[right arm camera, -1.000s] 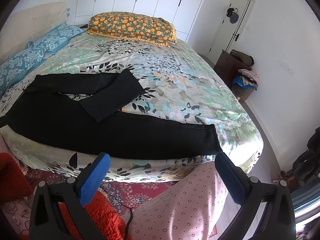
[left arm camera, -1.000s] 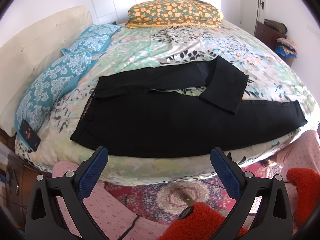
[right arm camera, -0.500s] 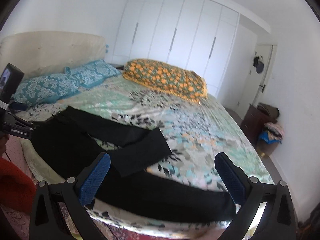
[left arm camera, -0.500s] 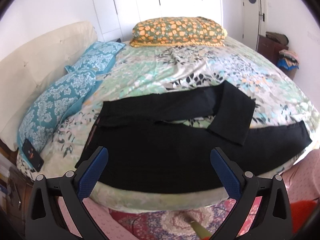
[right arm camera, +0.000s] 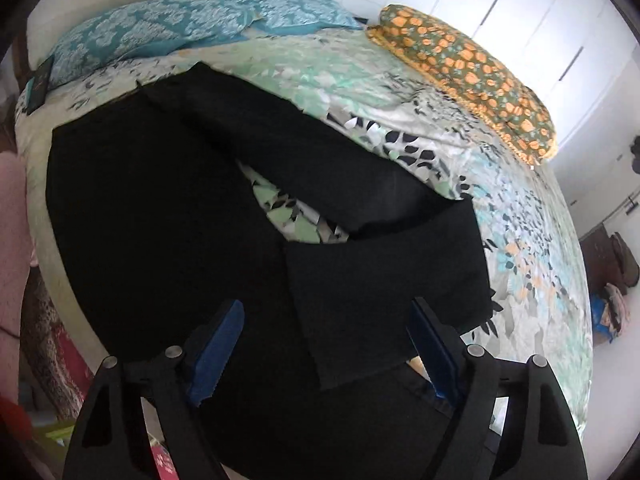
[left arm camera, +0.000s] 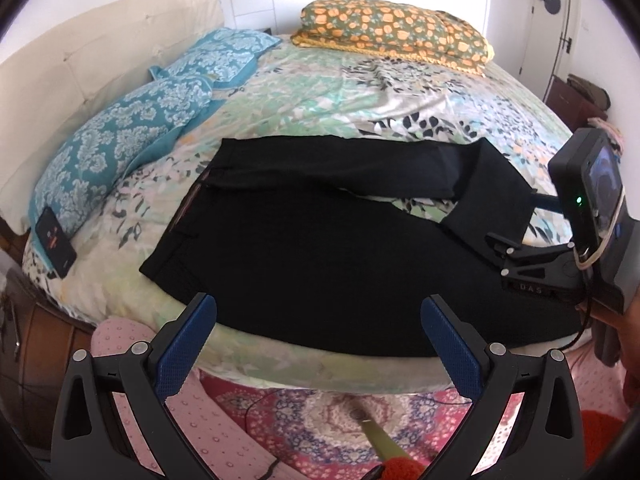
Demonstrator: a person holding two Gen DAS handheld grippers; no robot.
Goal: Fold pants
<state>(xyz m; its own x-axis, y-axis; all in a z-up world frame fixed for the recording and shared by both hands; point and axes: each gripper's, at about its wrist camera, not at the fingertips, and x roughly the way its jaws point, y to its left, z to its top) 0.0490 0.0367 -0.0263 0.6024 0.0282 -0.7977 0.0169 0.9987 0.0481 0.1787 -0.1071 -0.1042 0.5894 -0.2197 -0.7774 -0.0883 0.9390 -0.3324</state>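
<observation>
Your black fabric pants (left arm camera: 320,256) lie lengthwise along the floral-sheeted bed's (left arm camera: 360,80) near edge, waistband left. Your left gripper (left arm camera: 318,320) and right gripper (right arm camera: 324,328) both gape wide, holding nothing.

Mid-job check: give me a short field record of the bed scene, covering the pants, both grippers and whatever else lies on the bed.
garment: black pants spread flat on the floral bedspread
far leg: bent, its end folded back over the near leg
left gripper: jaws open, empty, at the near bed edge
right gripper: jaws open, empty, over the folded-back leg end
pillows: two teal patterned pillows by the cream headboard; orange floral pillow at the far side
other: dark phone near the teal pillows
</observation>
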